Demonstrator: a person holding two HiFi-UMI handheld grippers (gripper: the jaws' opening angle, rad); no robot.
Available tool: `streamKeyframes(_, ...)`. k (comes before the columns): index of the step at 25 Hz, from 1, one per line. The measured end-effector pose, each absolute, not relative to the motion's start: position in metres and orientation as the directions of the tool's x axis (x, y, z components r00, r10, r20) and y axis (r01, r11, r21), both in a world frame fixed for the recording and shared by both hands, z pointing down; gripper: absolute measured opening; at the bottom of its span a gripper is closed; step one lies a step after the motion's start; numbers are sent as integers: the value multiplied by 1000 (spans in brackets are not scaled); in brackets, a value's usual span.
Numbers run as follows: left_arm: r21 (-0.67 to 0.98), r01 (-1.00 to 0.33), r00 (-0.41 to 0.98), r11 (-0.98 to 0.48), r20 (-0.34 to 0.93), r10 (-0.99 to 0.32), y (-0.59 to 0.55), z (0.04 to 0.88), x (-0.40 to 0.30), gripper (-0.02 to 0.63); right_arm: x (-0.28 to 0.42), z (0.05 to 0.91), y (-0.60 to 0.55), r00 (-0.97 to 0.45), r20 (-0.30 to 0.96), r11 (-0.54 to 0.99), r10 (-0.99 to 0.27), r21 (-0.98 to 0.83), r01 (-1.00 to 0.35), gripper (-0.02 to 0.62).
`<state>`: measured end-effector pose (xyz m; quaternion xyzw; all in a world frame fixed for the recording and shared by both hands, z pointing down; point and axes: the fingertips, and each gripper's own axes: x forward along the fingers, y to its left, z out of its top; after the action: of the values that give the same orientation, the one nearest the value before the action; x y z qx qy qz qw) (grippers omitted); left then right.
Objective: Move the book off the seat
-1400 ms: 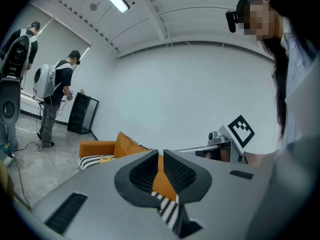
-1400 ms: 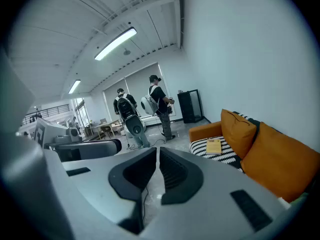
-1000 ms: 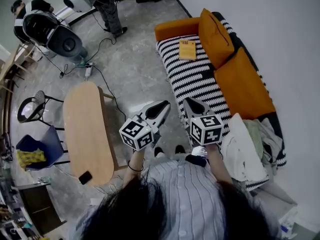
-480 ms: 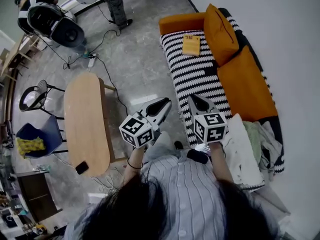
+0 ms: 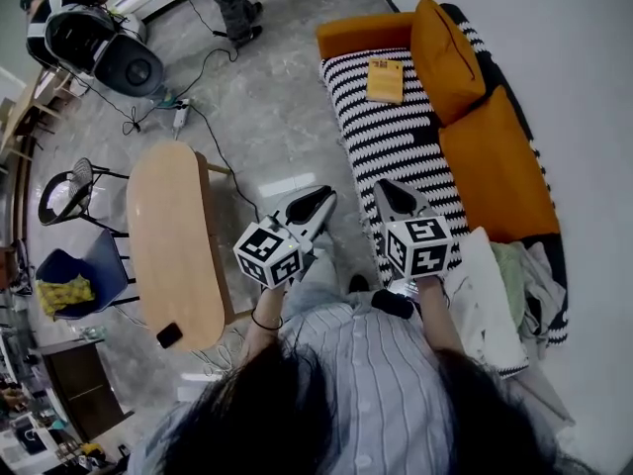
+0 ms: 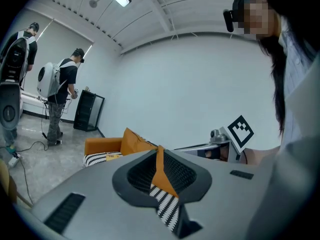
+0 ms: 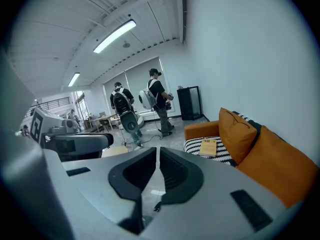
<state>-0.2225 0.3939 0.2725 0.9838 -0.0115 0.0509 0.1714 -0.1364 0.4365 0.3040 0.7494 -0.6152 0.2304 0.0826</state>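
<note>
A yellow book (image 5: 385, 80) lies flat on the far end of the black-and-white striped sofa seat (image 5: 388, 156), close to the orange armrest; the right gripper view shows the same book (image 7: 208, 147). My left gripper (image 5: 315, 205) is shut with nothing in it and hangs over the floor between the table and the sofa. Level with it, my right gripper (image 5: 391, 198) is also shut and empty, over the near edge of the seat. Both are held far short of the book.
Two orange cushions (image 5: 450, 46) lean on the sofa back and clothes (image 5: 504, 285) are heaped on its near end. A long wooden table (image 5: 168, 243) with a dark phone (image 5: 169, 335) stands left. Chairs, floor cables and people with backpacks (image 7: 156, 99) are farther off.
The whole view has shifted a little toward the sofa as the person steps forward. Both grippers stay shut and side by side.
</note>
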Motion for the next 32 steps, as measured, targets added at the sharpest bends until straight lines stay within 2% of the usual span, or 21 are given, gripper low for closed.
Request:
streamKeyframes(11,323,38,989,-946,127,83,250,267,-183,41,-102,303,304,196,456,-316,-868,-202,-927,35)
streamKeyframes(19,355,104,980,-929,124,157,168,278,-179,41,-100,314,224,246,483,-372,-840,-184,-910,35)
streamKeyframes(32,414,206,961,-887,85,263,123,300,-182,41,-92,313,169,315,508,-442,-802,-149,-885,35)
